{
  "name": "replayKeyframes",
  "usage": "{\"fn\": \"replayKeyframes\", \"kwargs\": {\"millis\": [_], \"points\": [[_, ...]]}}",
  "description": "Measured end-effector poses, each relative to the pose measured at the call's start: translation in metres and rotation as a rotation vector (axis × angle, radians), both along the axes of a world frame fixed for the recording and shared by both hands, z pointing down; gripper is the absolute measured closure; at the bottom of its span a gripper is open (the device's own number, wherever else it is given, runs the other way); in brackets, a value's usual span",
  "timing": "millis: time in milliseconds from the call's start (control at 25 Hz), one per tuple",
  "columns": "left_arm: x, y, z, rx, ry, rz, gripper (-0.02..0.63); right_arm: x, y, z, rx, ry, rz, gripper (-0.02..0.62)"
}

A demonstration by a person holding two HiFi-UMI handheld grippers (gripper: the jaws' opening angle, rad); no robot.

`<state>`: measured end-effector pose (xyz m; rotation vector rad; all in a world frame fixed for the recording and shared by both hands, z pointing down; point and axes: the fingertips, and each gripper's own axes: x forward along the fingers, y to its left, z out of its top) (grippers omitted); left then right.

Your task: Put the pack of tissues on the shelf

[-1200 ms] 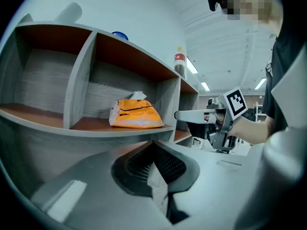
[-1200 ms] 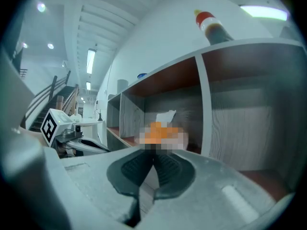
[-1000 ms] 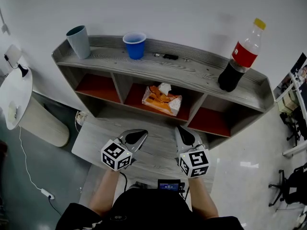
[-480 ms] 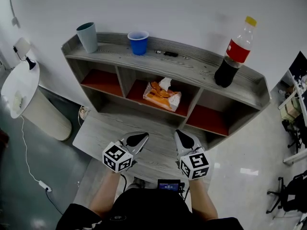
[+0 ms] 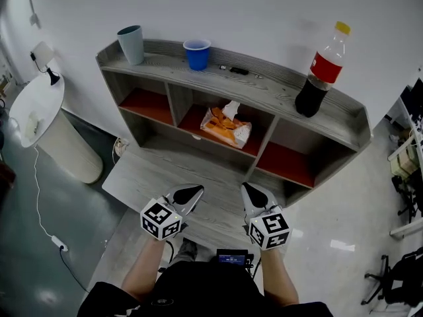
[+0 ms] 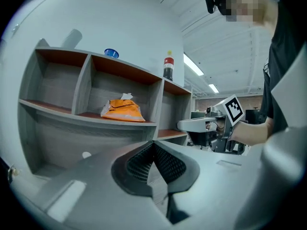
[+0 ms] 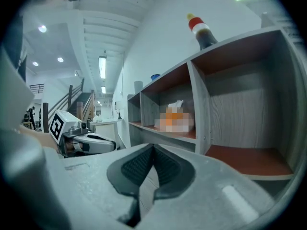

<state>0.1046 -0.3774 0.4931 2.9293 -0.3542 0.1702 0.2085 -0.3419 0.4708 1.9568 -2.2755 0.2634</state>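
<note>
Lying on the red floor of the shelf's (image 5: 277, 98) middle compartment, the pack (image 5: 227, 125) is at 12 o'clock from both grippers. It is orange, with a white tissue poking out of its top, and sits apart from both partitions. The left gripper (image 5: 188, 193) and the right gripper (image 5: 253, 191) hover side by side, well apart from the pack, over the grey board (image 5: 149, 174) that juts out in front of the shelf. Each has its jaws pressed together at the tips with nothing gripped, and each carries its marker cube toward 6 o'clock. Between the grippers and the pack lie only the board and the shelf's front edge. The side compartments, at 10 and 2 o'clock of the pack, have red floors too.

On the shelf's top a grey-green cup (image 5: 131, 43) stands at 11 o'clock, with a blue cup (image 5: 196, 53) nearer 12 o'clock. A few small dark bits (image 5: 238, 71) lie by the back lip. A cola bottle (image 5: 321, 71) with a red label and yellow cap stands at 1 o'clock.

The shelf backs onto a white wall. At 9 o'clock a white round-topped stand (image 5: 39, 114) sits on a dark floor, and a white cable (image 5: 34, 197) trails toward 7 o'clock. From 3 to 4 o'clock the floor is pale and glossy, with black chair bases (image 5: 390, 279) at the edge.
</note>
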Motion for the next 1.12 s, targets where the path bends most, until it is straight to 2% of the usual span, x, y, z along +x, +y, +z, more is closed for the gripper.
{"fn": "replayKeyframes", "kwargs": {"millis": [200,480,840,1120], "points": [[-0.016,0.017,0.012,-0.023,-0.017,-0.064,0.604,-0.006,0.015,0.01,-0.013,-0.034,-0.048,0.592],[-0.031,0.039,0.022,-0.04,-0.054,-0.075,0.604,-0.015,0.033,0.02,-0.025,-0.08,-0.071,0.592],[-0.04,0.052,0.009,0.004,-0.039,0.007,0.604,-0.023,0.049,0.015,-0.014,-0.086,-0.016,0.592],[-0.079,0.064,0.012,0.0,-0.036,0.067,0.604,-0.069,0.064,0.008,0.018,-0.11,0.011,0.592]]}}
